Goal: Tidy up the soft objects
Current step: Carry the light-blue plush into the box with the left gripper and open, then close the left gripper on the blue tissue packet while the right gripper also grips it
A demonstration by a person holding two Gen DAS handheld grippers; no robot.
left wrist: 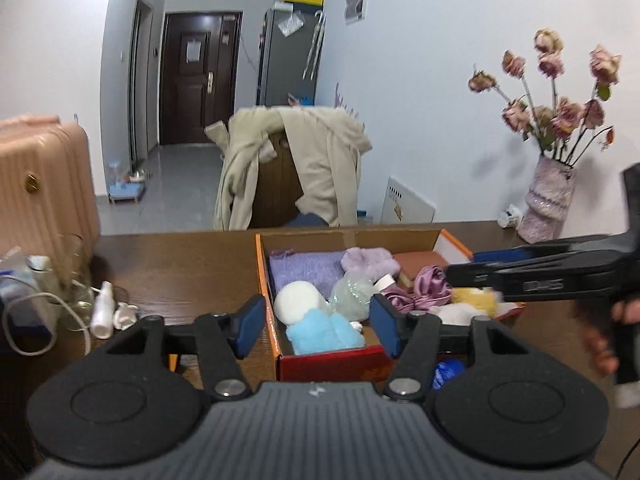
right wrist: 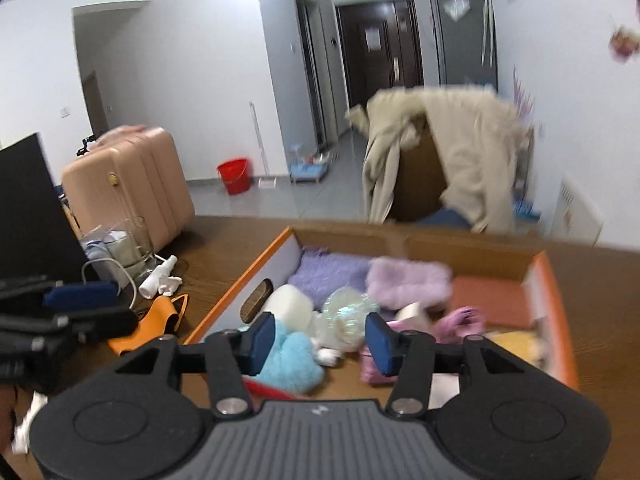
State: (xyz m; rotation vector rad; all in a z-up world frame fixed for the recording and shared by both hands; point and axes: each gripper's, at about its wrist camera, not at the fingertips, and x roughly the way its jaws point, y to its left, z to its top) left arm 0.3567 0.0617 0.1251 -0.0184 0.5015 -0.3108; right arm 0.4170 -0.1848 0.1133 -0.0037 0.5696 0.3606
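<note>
The left gripper [left wrist: 318, 326] stands with its blue-padded jaws apart and nothing between them, hanging above the near end of the orange-edged cardboard box [left wrist: 267, 304] on the dark brown wooden table [left wrist: 180, 268]. The right gripper [right wrist: 322, 340] is likewise parted and holds nothing, tilted down over the same box from its near side, with a hand [left wrist: 608, 340] gripping its handle at the right edge of the left wrist view. In the box lie a sky-blue fluffy plush [left wrist: 324, 332], a white foam ball [left wrist: 298, 302], a lilac knitted cloth [left wrist: 304, 270] and a pale purple furry piece [left wrist: 370, 262].
</note>
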